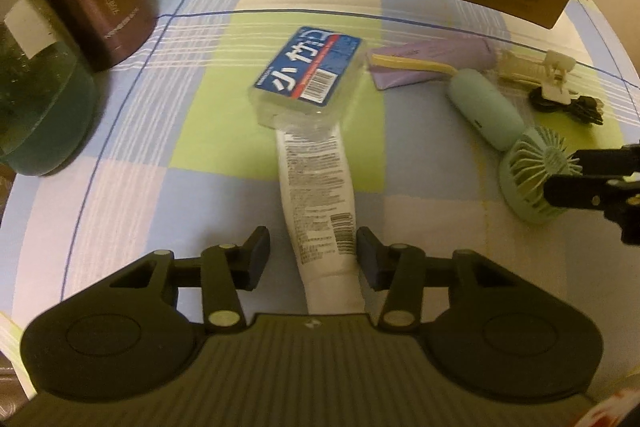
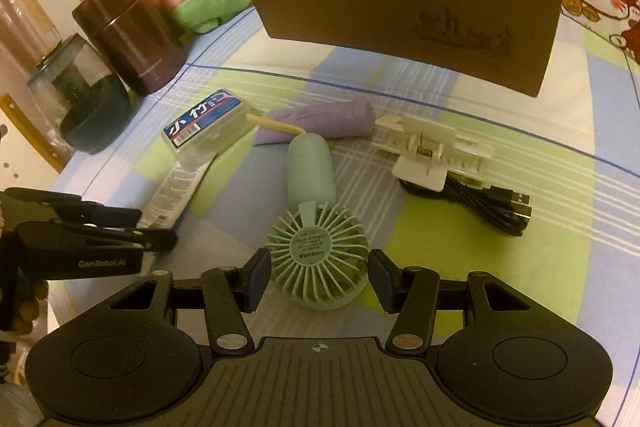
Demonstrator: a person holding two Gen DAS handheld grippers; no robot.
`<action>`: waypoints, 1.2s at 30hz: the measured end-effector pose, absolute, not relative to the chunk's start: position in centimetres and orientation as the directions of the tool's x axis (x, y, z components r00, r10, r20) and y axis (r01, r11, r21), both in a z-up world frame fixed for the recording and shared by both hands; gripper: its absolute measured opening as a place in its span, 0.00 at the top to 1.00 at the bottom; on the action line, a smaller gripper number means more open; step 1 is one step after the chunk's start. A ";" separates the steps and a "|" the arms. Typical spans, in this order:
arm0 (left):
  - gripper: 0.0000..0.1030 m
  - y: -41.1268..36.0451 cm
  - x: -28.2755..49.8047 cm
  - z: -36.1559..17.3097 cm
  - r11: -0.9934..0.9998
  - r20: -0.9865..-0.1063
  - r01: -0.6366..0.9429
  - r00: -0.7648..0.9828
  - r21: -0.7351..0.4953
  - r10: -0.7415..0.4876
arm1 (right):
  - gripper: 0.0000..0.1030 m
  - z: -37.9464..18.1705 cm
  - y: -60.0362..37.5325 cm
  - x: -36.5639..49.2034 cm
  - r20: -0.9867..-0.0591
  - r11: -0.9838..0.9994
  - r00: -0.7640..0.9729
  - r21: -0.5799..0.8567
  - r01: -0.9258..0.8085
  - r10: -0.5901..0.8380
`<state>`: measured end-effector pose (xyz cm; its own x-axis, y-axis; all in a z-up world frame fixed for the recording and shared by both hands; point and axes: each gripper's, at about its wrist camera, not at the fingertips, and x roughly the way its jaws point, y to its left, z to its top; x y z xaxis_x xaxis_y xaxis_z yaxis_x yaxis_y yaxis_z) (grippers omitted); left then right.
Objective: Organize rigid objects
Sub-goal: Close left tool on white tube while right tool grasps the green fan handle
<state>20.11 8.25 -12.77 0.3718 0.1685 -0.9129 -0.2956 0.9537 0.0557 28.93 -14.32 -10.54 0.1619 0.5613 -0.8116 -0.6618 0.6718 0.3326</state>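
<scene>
The left gripper (image 1: 312, 253) had its fingers (image 1: 256, 255) parted on either side of a white tube (image 1: 318, 203), the pads seeming just short of touching it; the tube lay lengthwise on the checked bedsheet (image 1: 160, 155), its far end tucked under a clear plastic box (image 1: 310, 75). The right gripper (image 2: 316, 277) likewise stood open around the round head of a small green hand fan (image 2: 318, 259), not yet pressing it. The tube looked soft and light and would likely dent, so its firmer middle seemed the place to grip; the fan looked stiff but light, its slatted head fragile, its smooth handle (image 2: 312, 167) a safer hold. The box's blue label carried Chinese characters and a barcode; the tube's small print was unreadable. "GenRobot.AI" showed on the left gripper's side. Farther off lay a purple folded umbrella (image 2: 320, 119), a white clip (image 2: 428, 155), a black cable (image 2: 496, 203), and near the bed's far edge an open brown cardboard box (image 2: 404, 11).
</scene>
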 end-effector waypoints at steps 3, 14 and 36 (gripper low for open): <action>0.56 8.3 20.2 -12.6 0.957 -0.911 -0.284 0.377 0.061 0.170 | 0.37 -10.7 -13.8 29.2 -0.818 0.676 0.167 0.319 -0.664 0.551; 0.64 8.1 21.1 -12.9 0.968 -0.897 -0.243 0.412 0.060 0.159 | 0.31 -11.8 -10.6 28.4 -0.844 0.622 0.210 0.174 -0.763 0.494; 0.61 8.6 18.7 -12.8 0.979 -0.914 -0.201 0.389 0.033 0.111 | 0.38 -11.6 -13.0 27.5 -0.867 0.617 0.146 0.211 -0.758 0.477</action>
